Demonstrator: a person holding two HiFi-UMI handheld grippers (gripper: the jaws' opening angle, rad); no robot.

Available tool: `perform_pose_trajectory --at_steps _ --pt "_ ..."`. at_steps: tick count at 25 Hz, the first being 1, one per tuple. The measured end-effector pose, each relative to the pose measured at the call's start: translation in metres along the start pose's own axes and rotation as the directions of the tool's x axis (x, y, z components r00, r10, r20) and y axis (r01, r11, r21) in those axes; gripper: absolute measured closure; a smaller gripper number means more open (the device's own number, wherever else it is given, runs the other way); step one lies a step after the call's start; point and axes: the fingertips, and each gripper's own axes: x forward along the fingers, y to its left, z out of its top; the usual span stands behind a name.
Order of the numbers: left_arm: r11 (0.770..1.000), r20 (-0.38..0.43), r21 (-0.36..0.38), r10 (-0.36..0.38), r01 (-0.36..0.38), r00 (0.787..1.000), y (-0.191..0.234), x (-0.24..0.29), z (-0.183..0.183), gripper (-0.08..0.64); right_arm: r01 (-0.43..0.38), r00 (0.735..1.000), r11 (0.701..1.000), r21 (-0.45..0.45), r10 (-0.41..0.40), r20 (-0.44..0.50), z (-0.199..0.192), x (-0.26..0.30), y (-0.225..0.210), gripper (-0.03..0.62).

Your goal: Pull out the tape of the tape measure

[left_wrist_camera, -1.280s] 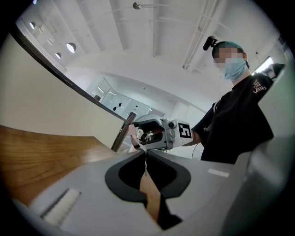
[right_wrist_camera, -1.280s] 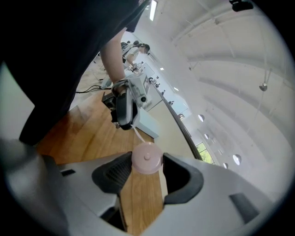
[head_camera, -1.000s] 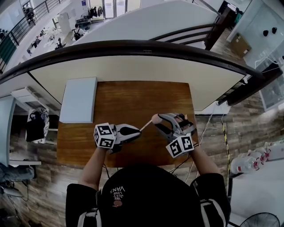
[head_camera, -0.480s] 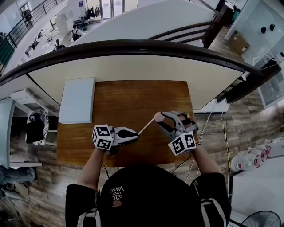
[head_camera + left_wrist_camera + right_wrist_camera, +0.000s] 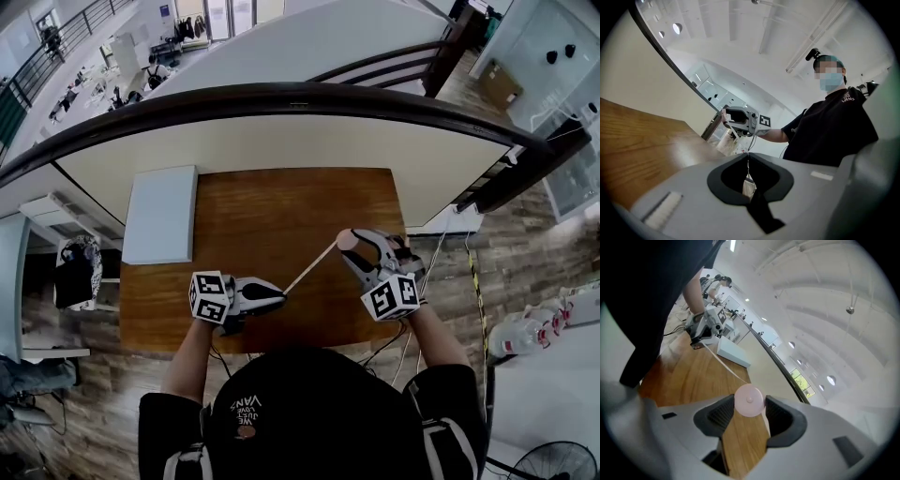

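Finding: the left gripper is pressed together on the free end of the tape. The tape runs taut, clear of the wooden table, to the round pink tape measure. The right gripper clamps that case between its jaws over the table's right side. Part of the tape is out; more pulling appears to be needed. Risks, as judged: the thin end sits in a narrow pinch, so a slackened grip or a sideways tug could let it slip and whip back into the case. The case looks smooth and round, so a pull off its line could turn it or pop it from the jaws. A white panel lies well apart and is no obstruction.
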Motion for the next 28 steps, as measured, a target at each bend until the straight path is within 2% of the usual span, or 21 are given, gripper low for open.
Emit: perform_pose_trajectory --at_steps 5,10,15,21,25,28 --pt "1.0 -0.015 -0.022 -0.018 0.017 1.0 -0.003 -0.005 -0.012 0.545 -0.003 0.999 0.999 0.036 0.004 -0.036 -0.015 -0.002 -0.002 0.374" --pt "0.997 -0.003 -0.073 -0.005 0.005 1.0 -0.002 -0.014 -0.015 0.545 -0.016 0.998 0.999 0.052 0.019 -0.066 -0.025 -0.001 0.007 0.374" --pt "0.995 -0.031 -0.093 -0.022 0.019 0.999 -0.005 -0.014 -0.025 0.545 0.005 0.995 0.992 0.122 0.007 -0.098 -0.04 -0.002 0.007 0.374" --pt "0.994 0.009 -0.103 0.032 -0.031 0.999 0.009 -0.015 -0.017 0.545 -0.027 0.995 0.992 0.122 0.039 -0.096 -0.042 0.001 0.02 0.374" --pt "0.995 0.0 -0.091 0.048 -0.048 0.999 0.018 -0.013 -0.016 0.543 -0.01 0.994 0.985 0.174 0.028 -0.103 -0.047 0.004 0.02 0.374" --pt "0.991 0.022 -0.104 0.091 -0.089 0.996 0.033 -0.016 -0.013 0.543 -0.009 0.993 0.98 0.197 0.032 -0.114 -0.055 0.007 0.02 0.374"
